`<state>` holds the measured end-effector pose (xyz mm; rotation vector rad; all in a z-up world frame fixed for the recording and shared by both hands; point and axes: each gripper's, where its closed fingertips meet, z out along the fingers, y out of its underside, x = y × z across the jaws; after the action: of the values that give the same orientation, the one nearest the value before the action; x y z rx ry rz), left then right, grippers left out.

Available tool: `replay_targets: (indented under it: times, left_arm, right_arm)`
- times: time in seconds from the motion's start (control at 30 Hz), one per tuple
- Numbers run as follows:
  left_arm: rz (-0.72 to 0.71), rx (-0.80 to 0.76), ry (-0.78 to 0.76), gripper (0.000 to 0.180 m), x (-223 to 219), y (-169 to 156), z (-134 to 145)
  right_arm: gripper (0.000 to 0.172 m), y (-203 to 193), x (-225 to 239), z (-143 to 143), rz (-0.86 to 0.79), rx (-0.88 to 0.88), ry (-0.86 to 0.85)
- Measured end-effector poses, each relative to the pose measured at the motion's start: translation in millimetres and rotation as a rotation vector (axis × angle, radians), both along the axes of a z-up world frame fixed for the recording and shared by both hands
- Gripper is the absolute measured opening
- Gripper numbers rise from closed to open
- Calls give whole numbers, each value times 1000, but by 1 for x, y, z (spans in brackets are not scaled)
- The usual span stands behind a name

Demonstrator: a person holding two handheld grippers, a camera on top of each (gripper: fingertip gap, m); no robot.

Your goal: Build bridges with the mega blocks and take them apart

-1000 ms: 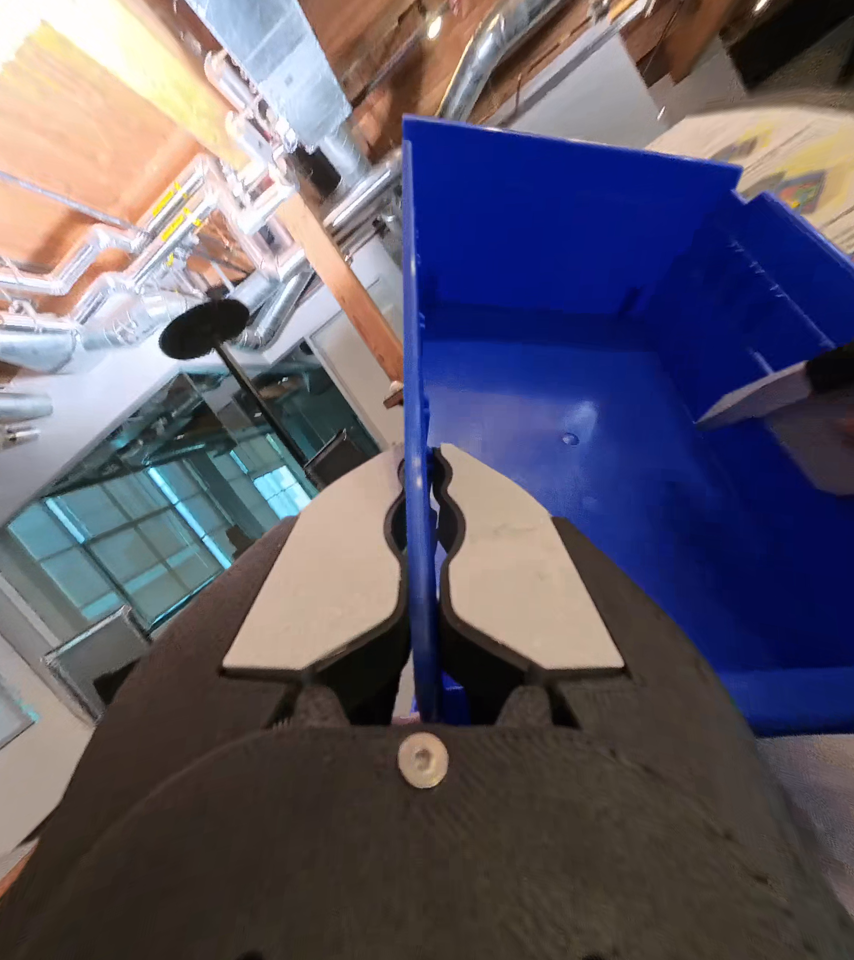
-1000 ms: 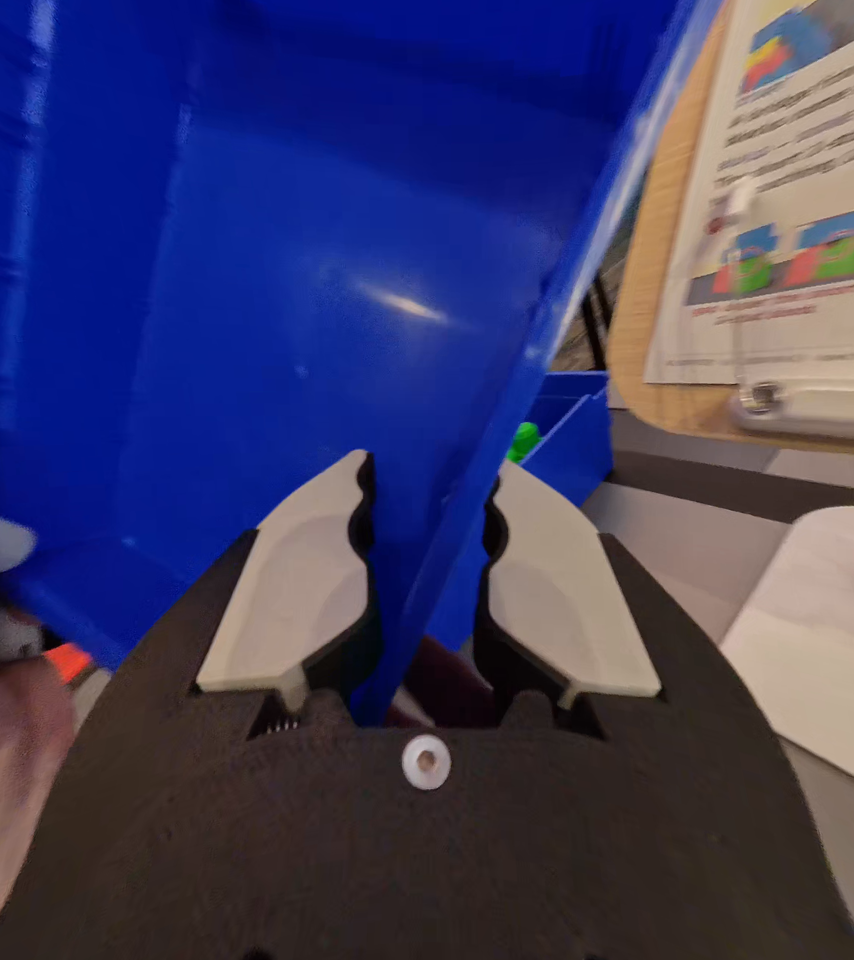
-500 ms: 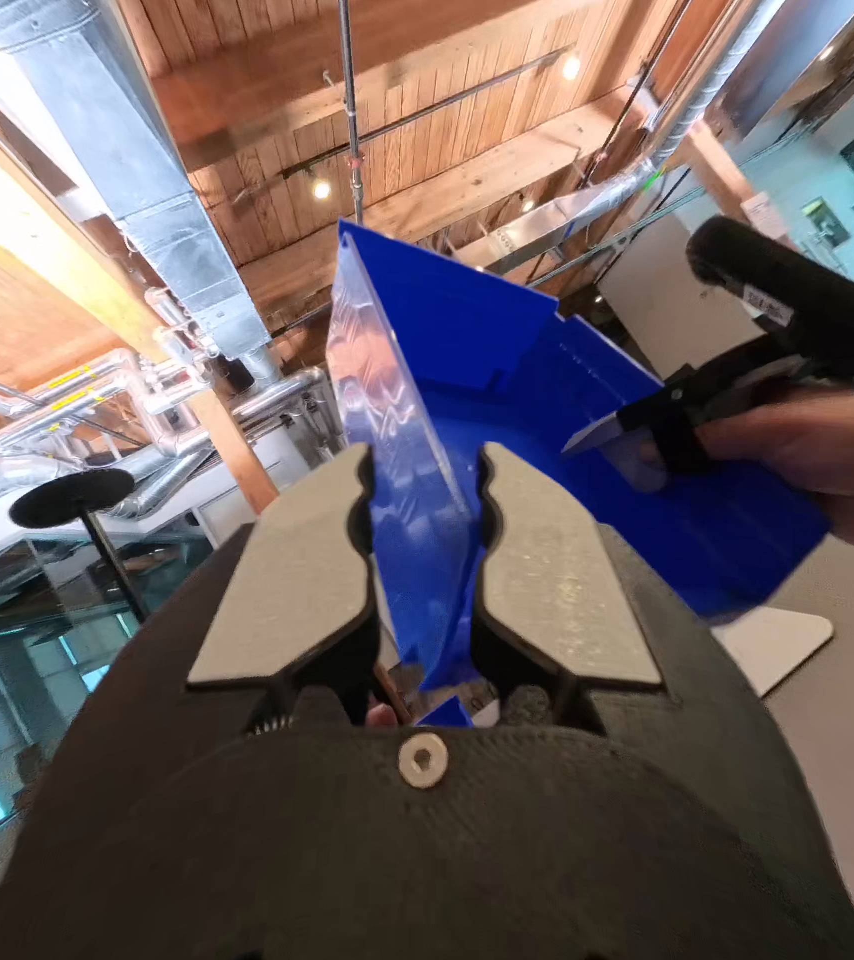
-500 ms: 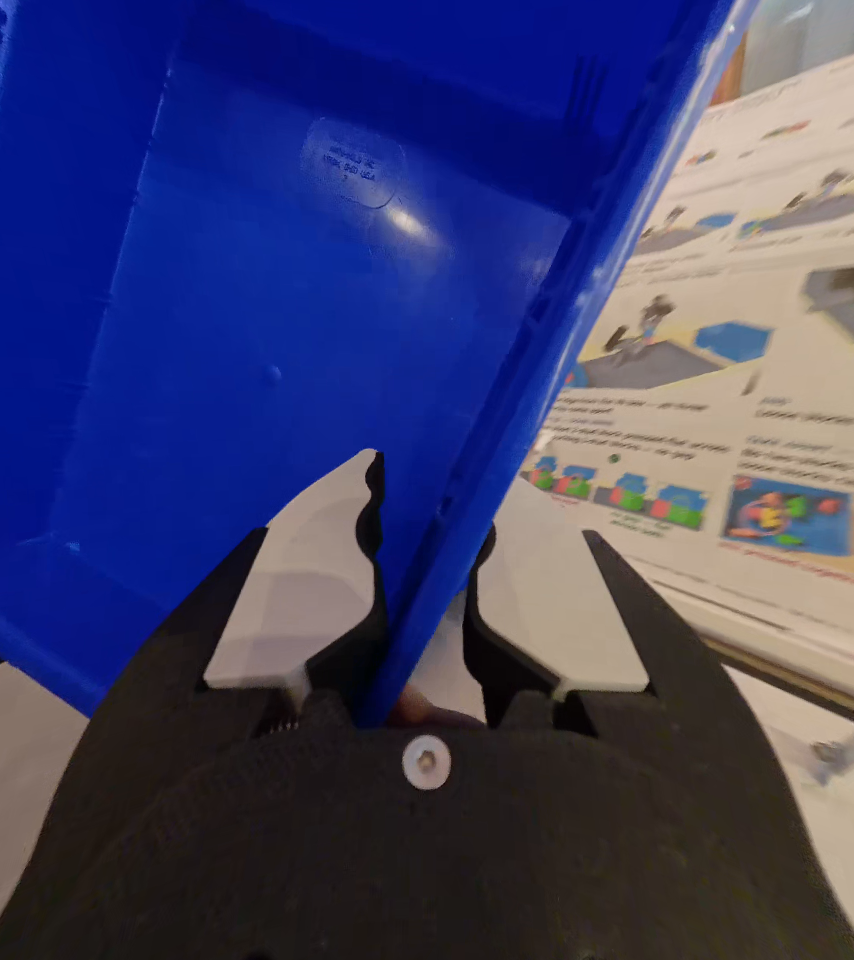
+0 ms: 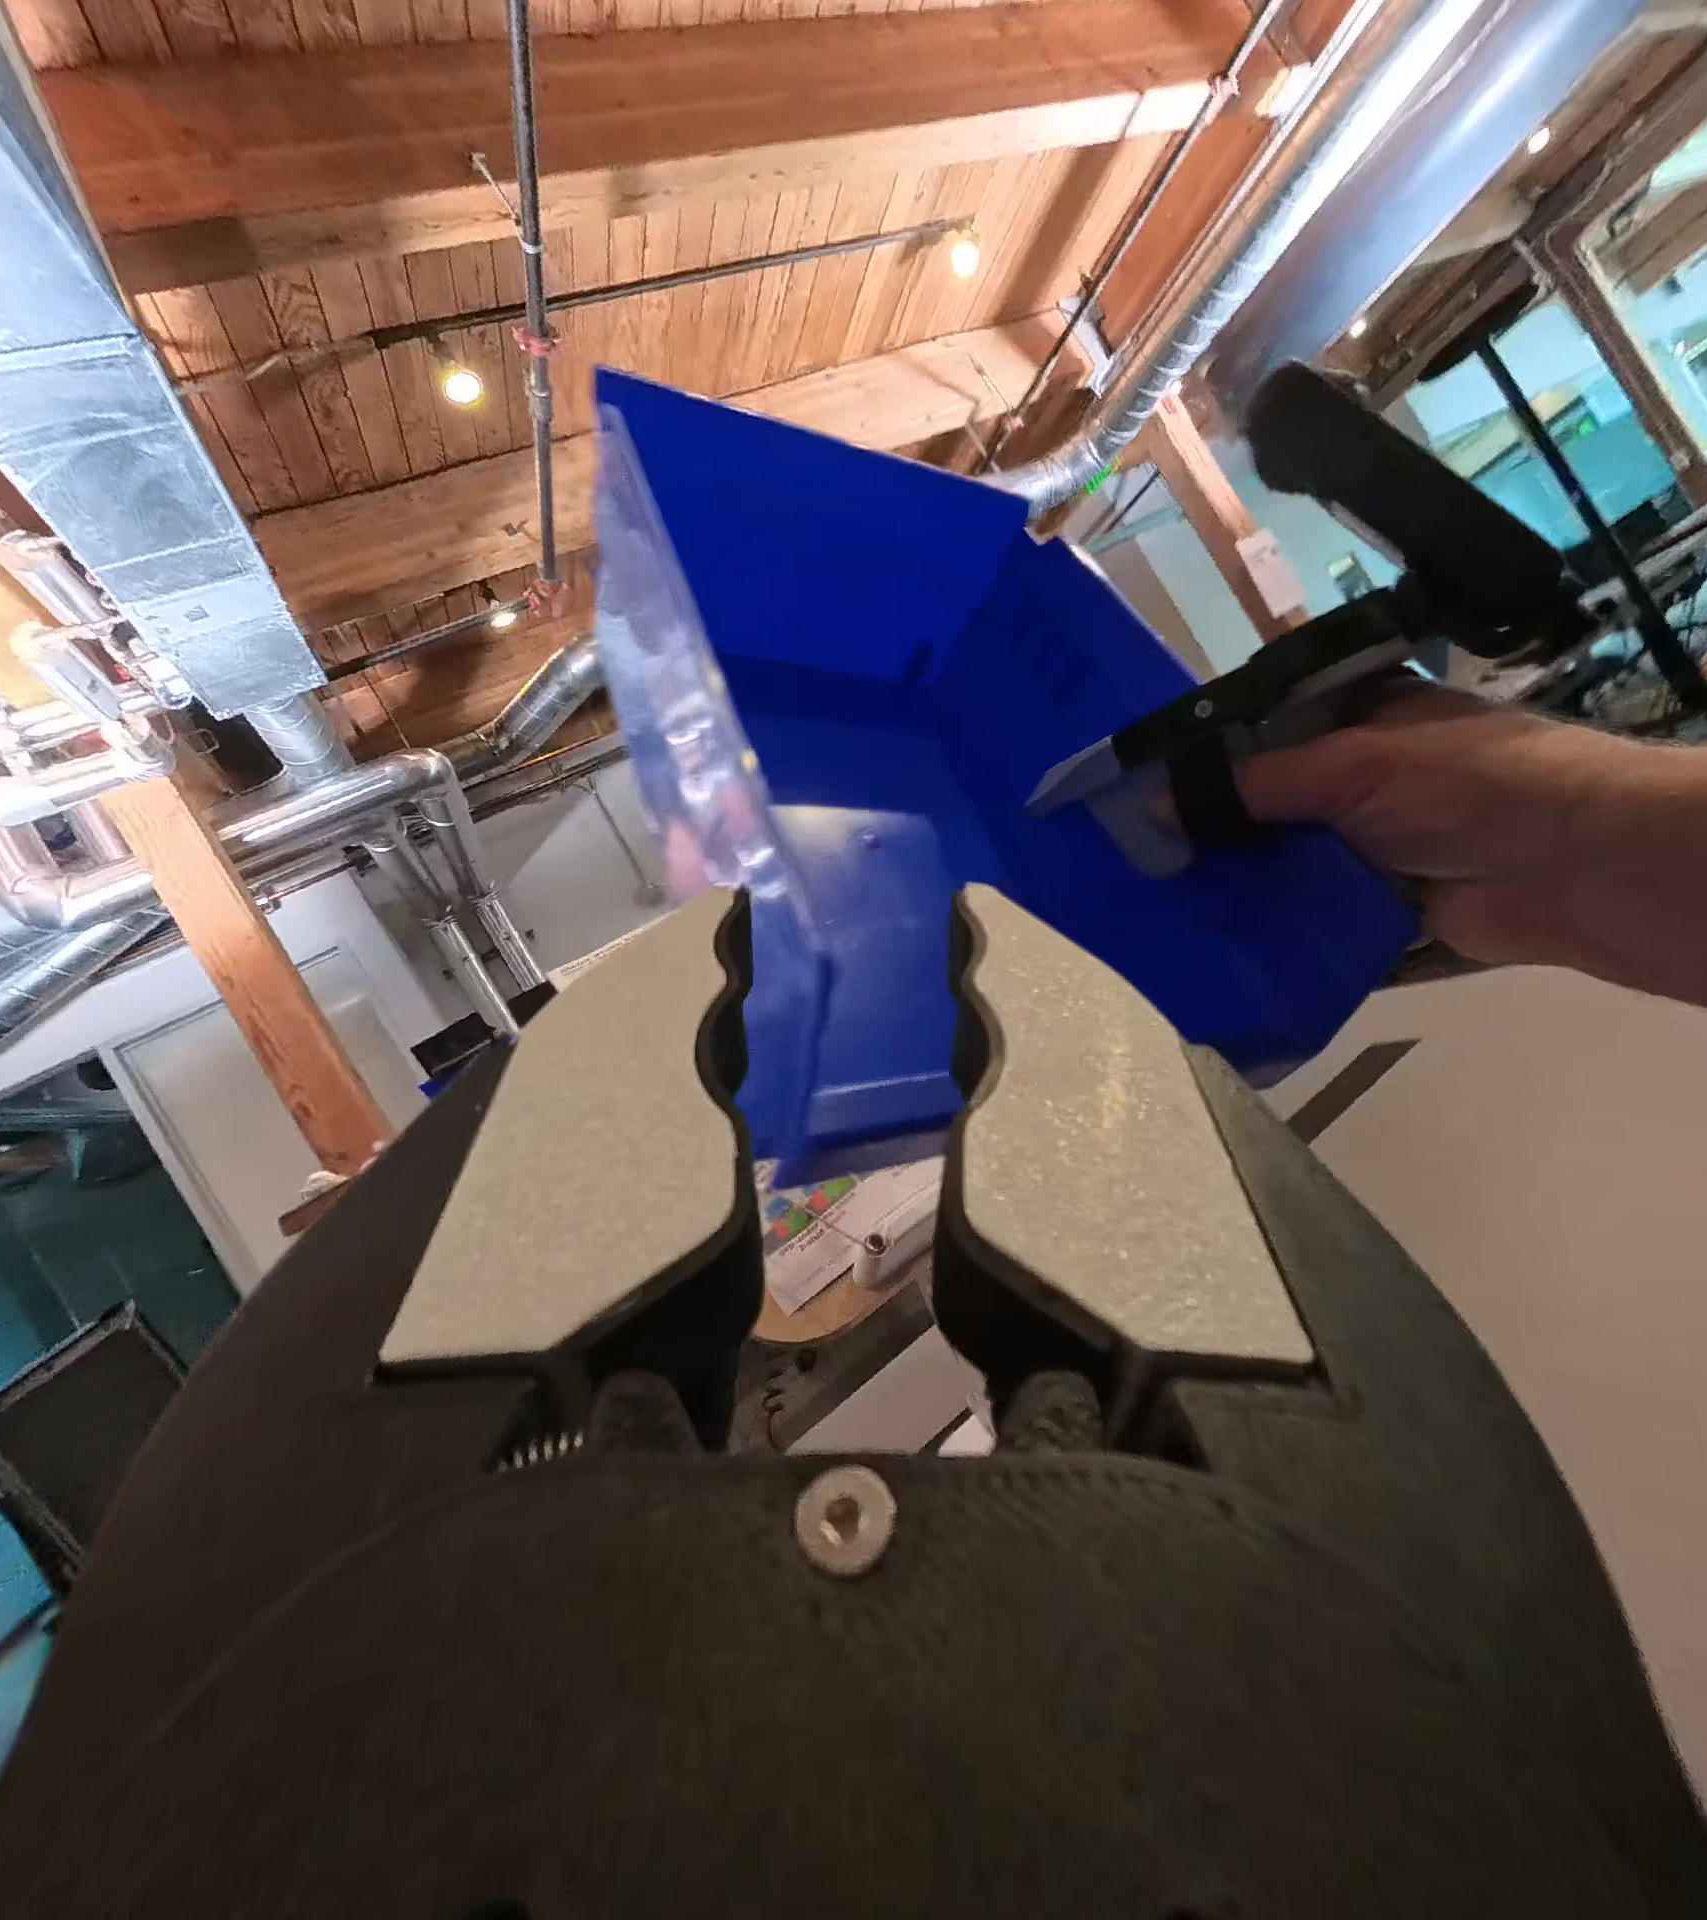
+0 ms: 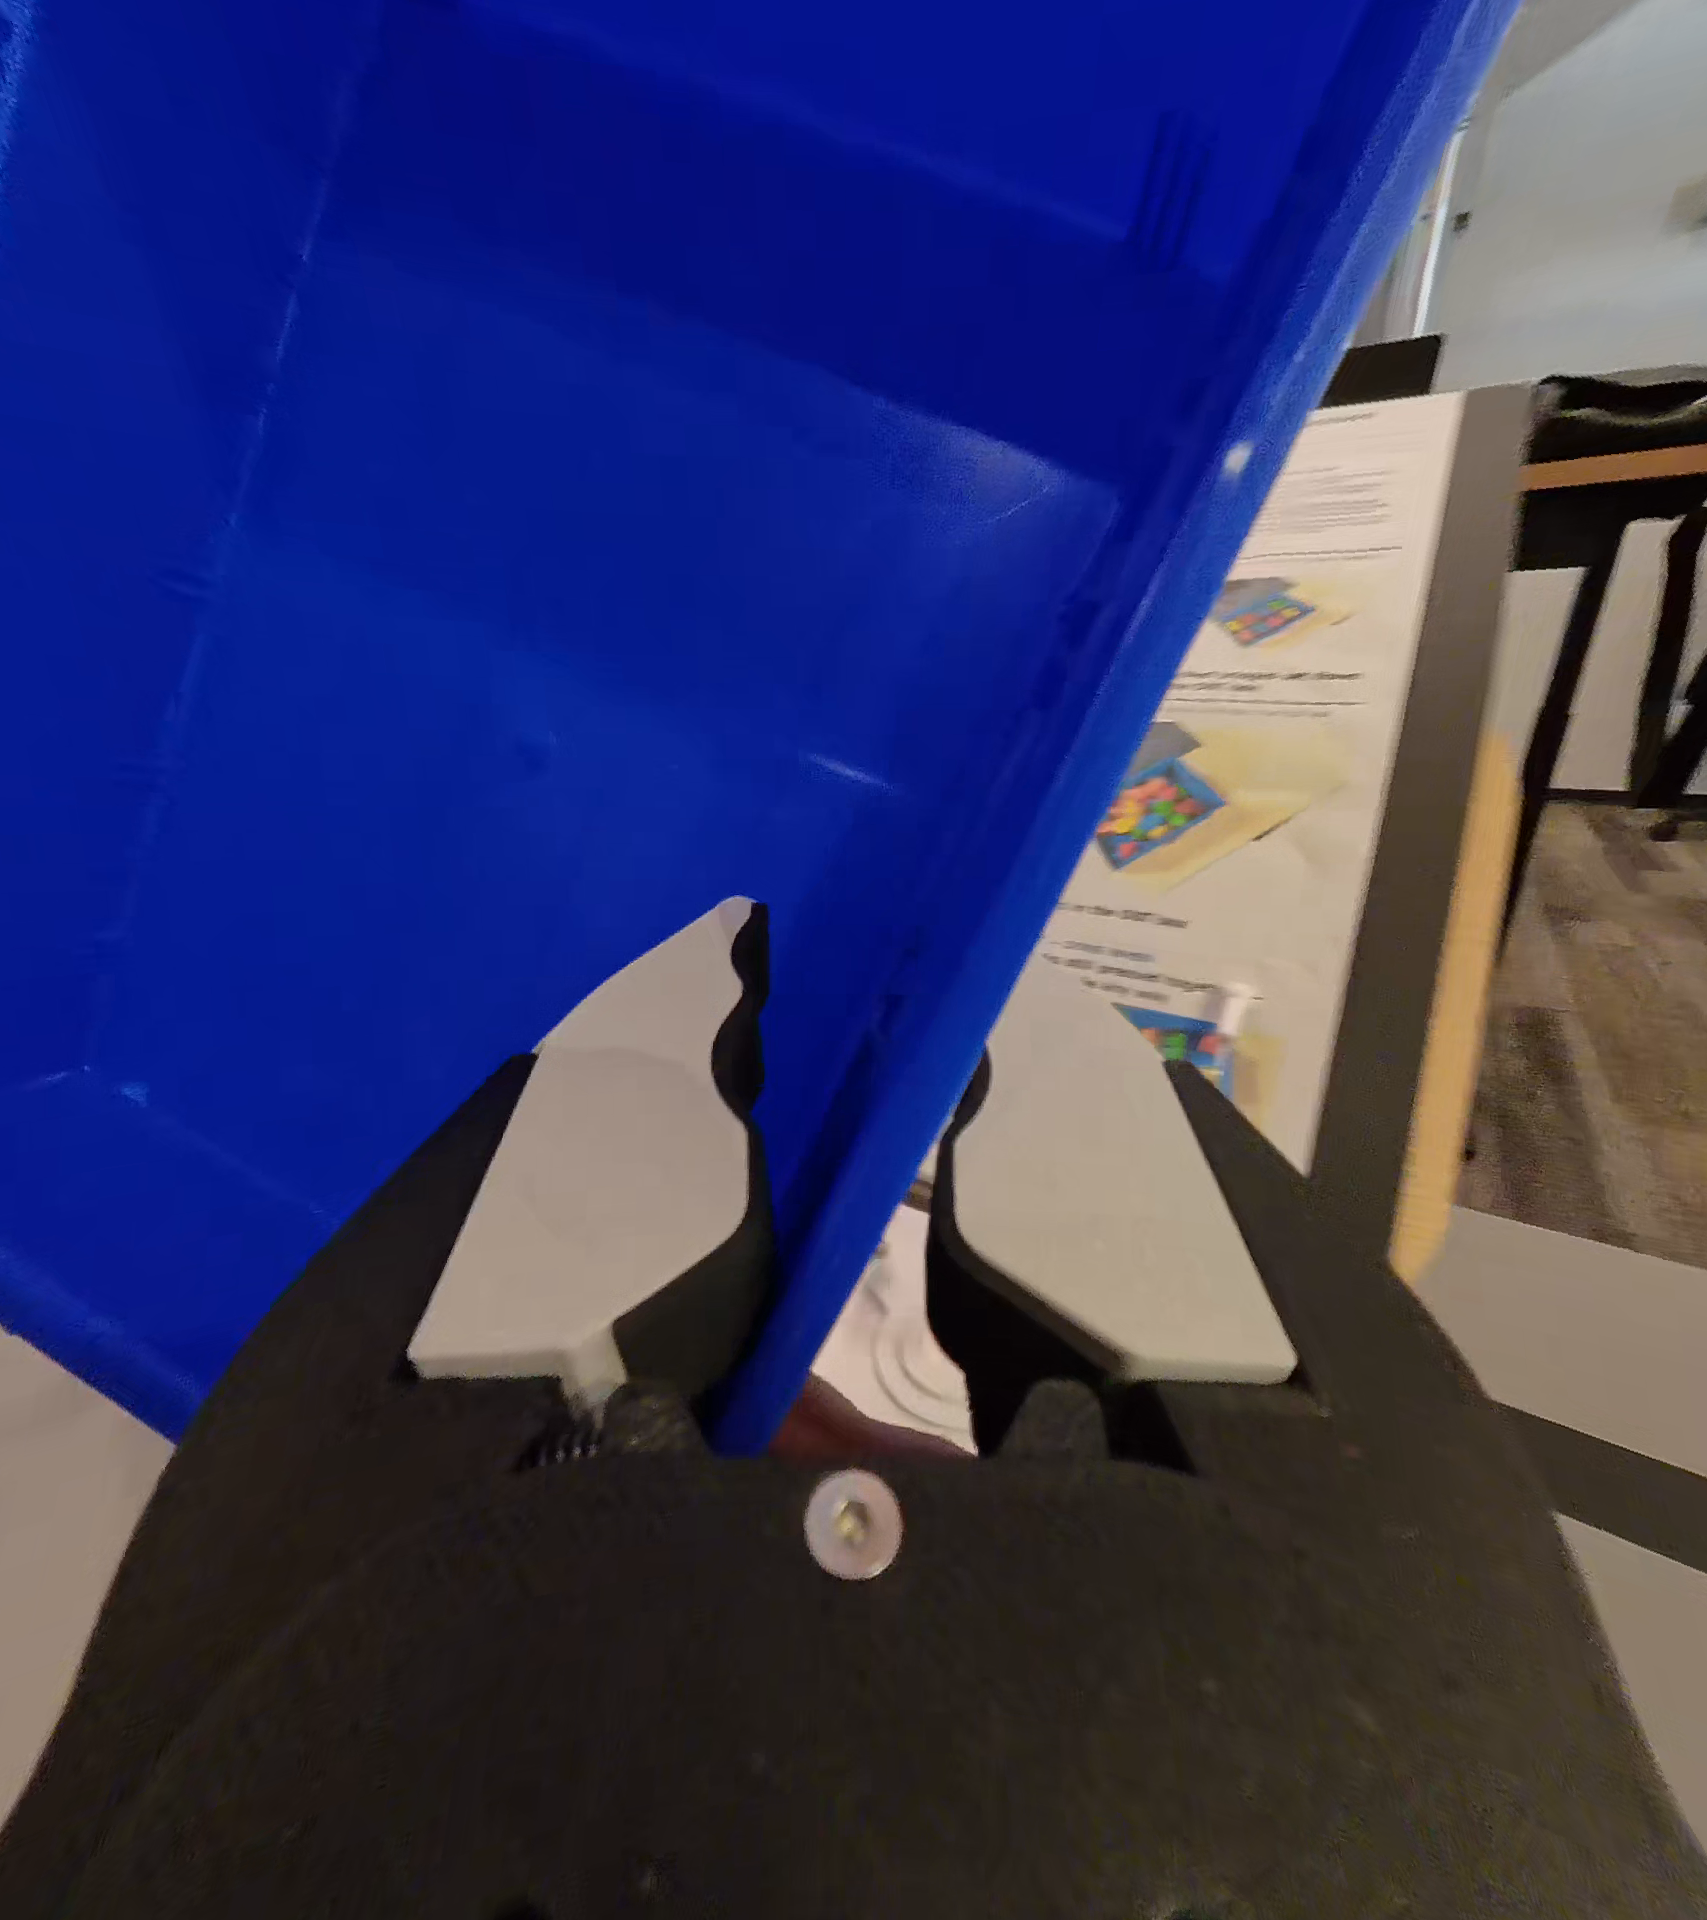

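Left wrist view bright, daylit: windows (image 5: 1659, 343) at right edge glow teal, small ceiling spotlights (image 5: 461, 387) flare warm against wood. Glare streaks across blue bin (image 5: 880, 644) wall nearest lens, smeared pale. Strong fisheye bend at edges; ducts curve. Right wrist view dimmer, flatter; soft highlight on bin floor (image 6: 844, 771). Instruction sheet (image 6: 1275, 727) blurred, unreadable. Left gripper fingers (image 5: 610, 1122) sharp, grainy; right gripper pads (image 6: 620, 1174) soft.
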<state>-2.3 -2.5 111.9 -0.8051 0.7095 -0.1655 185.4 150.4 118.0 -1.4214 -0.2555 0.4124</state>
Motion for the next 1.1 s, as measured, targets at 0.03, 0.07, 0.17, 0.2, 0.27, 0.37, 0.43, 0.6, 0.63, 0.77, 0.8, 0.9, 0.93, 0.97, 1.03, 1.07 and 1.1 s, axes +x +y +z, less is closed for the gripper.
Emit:
replay_targets:
  times: [0.03,0.07,0.17,0.2,0.27,0.37,0.43,0.6,0.63,0.77,0.8,0.9,0.93,0.97,1.03,1.07,1.1]
  left_arm:
    - [1,-7,-21,34,-7,1,2]
    - [10,-12,-33,33,-14,4,3]
    - [82,-15,-9,7,-41,15,0]
    - [123,-33,5,3,-54,23,-3]
    - [214,-89,8,3,-88,43,-9]
    - [307,-239,-29,16,-148,80,-28]
    - [343,-361,-53,32,-185,106,-50]
    - [374,-657,-123,48,-252,158,-117]
    - [354,-699,-152,49,-260,163,-126]
    - [373,-813,-178,52,-281,179,-158]
    - [384,-830,-175,52,-283,182,-165]
    - [401,-896,-158,51,-286,188,-182]
    - [407,-914,-153,50,-286,190,-187]
    - [424,-929,-142,50,-288,193,-192]
    - [426,-949,-143,49,-289,198,-199]
    - [411,-968,-146,48,-288,200,-204]
    - [395,-990,-143,48,-287,202,-209]
  right_arm:
    - [31,0,10,2,-18,2,-10]
    - [31,-1,22,5,-35,7,-20]
    - [31,-13,65,17,-99,36,-61]
    - [30,-18,82,21,-131,49,-84]
    - [30,-29,119,27,-208,63,-147]
    - [30,-39,170,18,-257,-8,-227]
    - [31,-42,201,2,-268,-81,-267]
    - [31,-38,262,-68,-220,-380,-361]
    - [31,-36,273,-84,-219,-429,-381]
    - [32,-26,302,-148,-198,-629,-407]
    - [32,-23,306,-162,-177,-677,-399]
    - [32,-15,316,-198,-126,-802,-363]
    - [32,-11,318,-208,-114,-832,-355]
    - [32,-8,321,-217,-100,-864,-348]
    - [32,-1,325,-234,-79,-923,-333]
    - [32,3,328,-241,-80,-941,-332]
    - [32,6,330,-247,-81,-960,-334]
